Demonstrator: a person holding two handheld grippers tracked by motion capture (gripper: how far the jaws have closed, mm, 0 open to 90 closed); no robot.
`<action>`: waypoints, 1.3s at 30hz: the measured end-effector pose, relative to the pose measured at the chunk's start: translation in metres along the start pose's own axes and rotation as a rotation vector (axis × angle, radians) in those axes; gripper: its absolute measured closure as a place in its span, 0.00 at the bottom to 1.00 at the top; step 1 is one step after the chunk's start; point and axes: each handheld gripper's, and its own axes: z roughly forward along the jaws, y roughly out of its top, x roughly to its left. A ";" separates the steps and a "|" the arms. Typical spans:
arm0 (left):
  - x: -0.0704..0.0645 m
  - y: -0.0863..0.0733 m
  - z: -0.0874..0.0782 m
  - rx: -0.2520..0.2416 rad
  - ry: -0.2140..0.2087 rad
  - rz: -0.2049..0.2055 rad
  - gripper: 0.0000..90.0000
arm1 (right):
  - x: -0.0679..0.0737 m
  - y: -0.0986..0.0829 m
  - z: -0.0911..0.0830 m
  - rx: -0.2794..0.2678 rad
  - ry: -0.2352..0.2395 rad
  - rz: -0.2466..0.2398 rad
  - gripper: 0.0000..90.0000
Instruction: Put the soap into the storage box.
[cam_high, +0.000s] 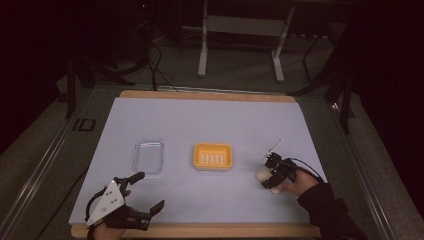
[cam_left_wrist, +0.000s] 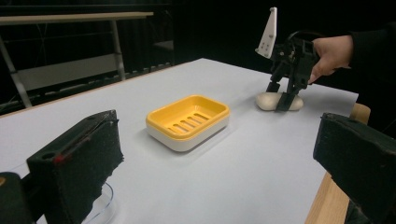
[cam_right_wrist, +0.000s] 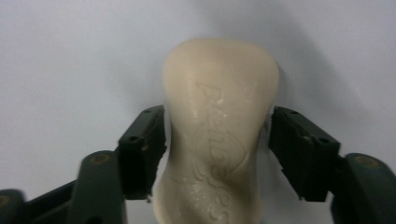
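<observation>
On the pale lilac counter (cam_high: 200, 120), the yellow rectangular plastic soap dish (cam_high: 213, 156) with its slotted floor and white base serves as the landmark. Dish sits roughly mid-counter, upright.

Right of the dish, well apart from it: cream-coloured oval bar of soap (cam_high: 263, 175), lying flat on the counter. Embossed lettering on its top face, legible as script in the right gripper view but not readable. Right tool (cam_high: 268, 176) stands over the bar, pointed down, one jaw on each long side. In the right gripper view the soap (cam_right_wrist: 219, 126) sits between the two black jaws; pads are close against its flanks, the left one seemingly touching, the right with perhaps a sliver of gap. Firm contact cannot be told. From the left gripper view the same tool (cam_left_wrist: 284, 97) straddles the bar (cam_left_wrist: 279, 101), which rests on the counter.

Left of the dish, near it: clear rectangular plastic lid or tray (cam_high: 148, 155), flat on the counter.

Nearer the person than the dish, and off to its left: left tool (cam_high: 148, 190), jaws spread wide, holding nothing. It hovers close to the counter's wooden front edge (cam_high: 200, 230).
</observation>
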 end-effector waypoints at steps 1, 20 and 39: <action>0.000 0.000 0.000 0.001 -0.001 0.001 0.01 | 0.000 0.000 0.001 0.005 -0.005 0.001 0.43; -0.001 0.000 0.001 0.008 -0.007 0.006 0.01 | 0.007 0.010 0.002 0.100 -0.037 -0.007 0.55; -0.001 0.000 0.001 0.009 -0.006 0.005 0.01 | 0.009 0.013 -0.014 0.080 -0.033 -0.163 0.56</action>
